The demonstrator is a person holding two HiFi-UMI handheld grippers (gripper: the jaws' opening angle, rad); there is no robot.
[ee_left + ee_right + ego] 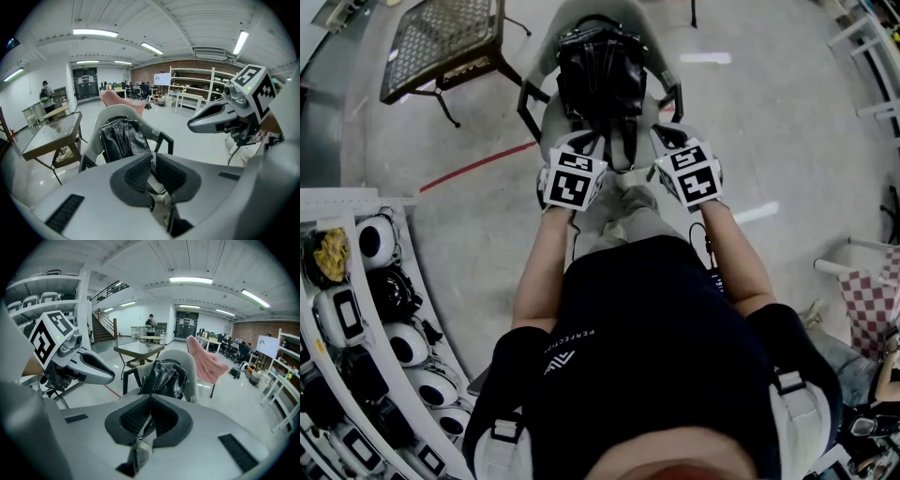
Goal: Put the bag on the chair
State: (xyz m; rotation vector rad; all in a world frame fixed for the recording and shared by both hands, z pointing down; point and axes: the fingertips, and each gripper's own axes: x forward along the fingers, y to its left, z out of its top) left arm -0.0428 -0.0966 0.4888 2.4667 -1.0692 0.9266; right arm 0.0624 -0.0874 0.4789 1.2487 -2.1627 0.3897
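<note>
The black bag (598, 70) stands upright on the chair (548, 120), straight ahead of me. My left tongs (153, 164) and right tongs (149, 404) are both closed and equally near it.

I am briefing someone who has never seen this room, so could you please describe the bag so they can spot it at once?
On the open floor, just right of a square table, stands a grey chair with black armrests. The bag sits upright on its seat, leaning on the backrest. It is shiny black leather with pale stitching, the only thing on the chair.
</note>
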